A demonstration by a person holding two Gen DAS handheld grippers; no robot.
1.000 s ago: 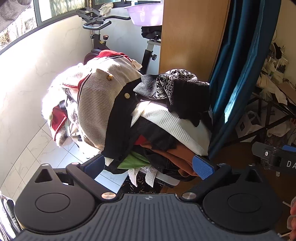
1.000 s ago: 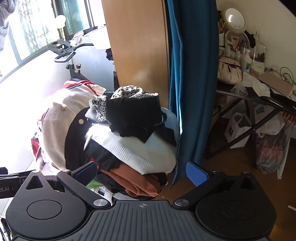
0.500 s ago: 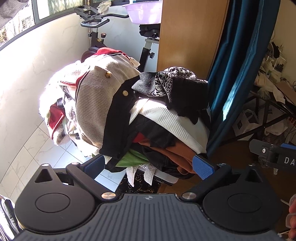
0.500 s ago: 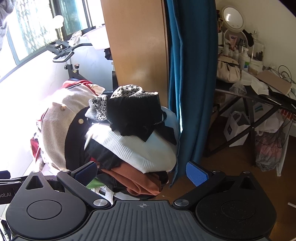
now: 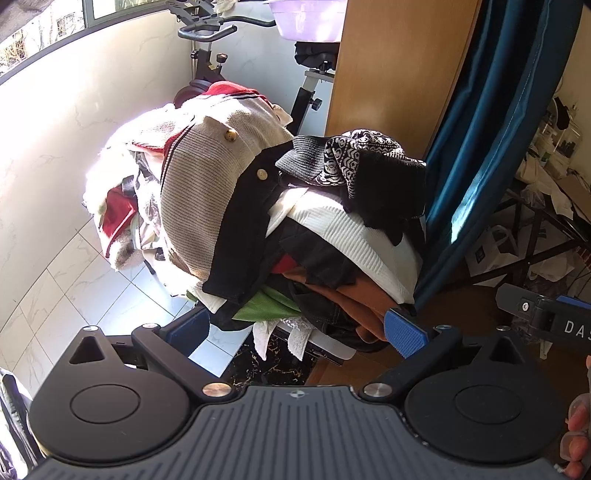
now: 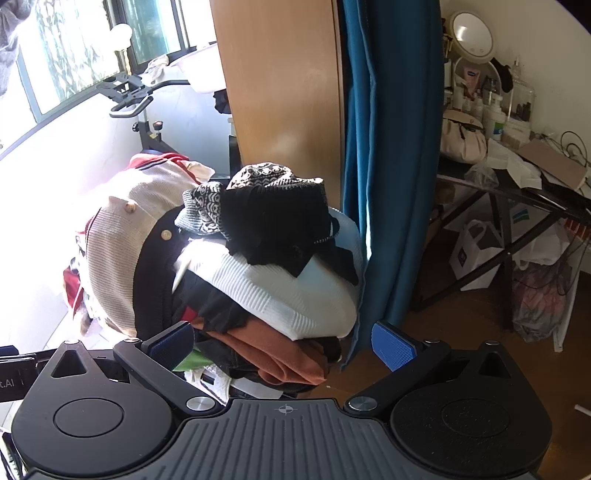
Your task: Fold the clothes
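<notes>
The left tongs [image 5: 295, 328] stand spread wide, their blue ribbed pads [image 5: 404, 332] apart and pinching nothing; the right tongs [image 6: 283, 343] are likewise spread and empty, with blue pads [image 6: 393, 345] on either side of open air; both point toward a tall heap of unfolded clothes [image 5: 295, 221], which sits just ahead of the tongs and untouched by them. On top of the heap lies a black knitted garment with a black-and-white patterned edge [image 6: 266, 214]; beneath it a white ribbed knit [image 6: 280, 291]; lower still a rust-orange cloth [image 6: 280, 354] and a scrap of bright green fabric [image 5: 266, 306]; to the left a beige ribbed cardigan with round buttons and black trim [image 5: 199, 206] drapes over the pile, with red cloth [image 5: 118, 214] beside it. Behind the heap stand a black exercise bike [image 5: 207, 33], a lilac plastic basin [image 5: 306, 18], a tall wooden panel [image 6: 280, 92] and a teal-blue curtain [image 6: 391, 147]; further right, a cluttered black tabletop [image 6: 517, 184] carries a round white mirror [image 6: 472, 35] and bottles; white paper bags [image 6: 476, 251] sit on the wooden floor beneath it. In the left wrist view, part of the right tongs' body shows at the right edge, and fingertips [image 5: 578, 424] at the lower right corner.
</notes>
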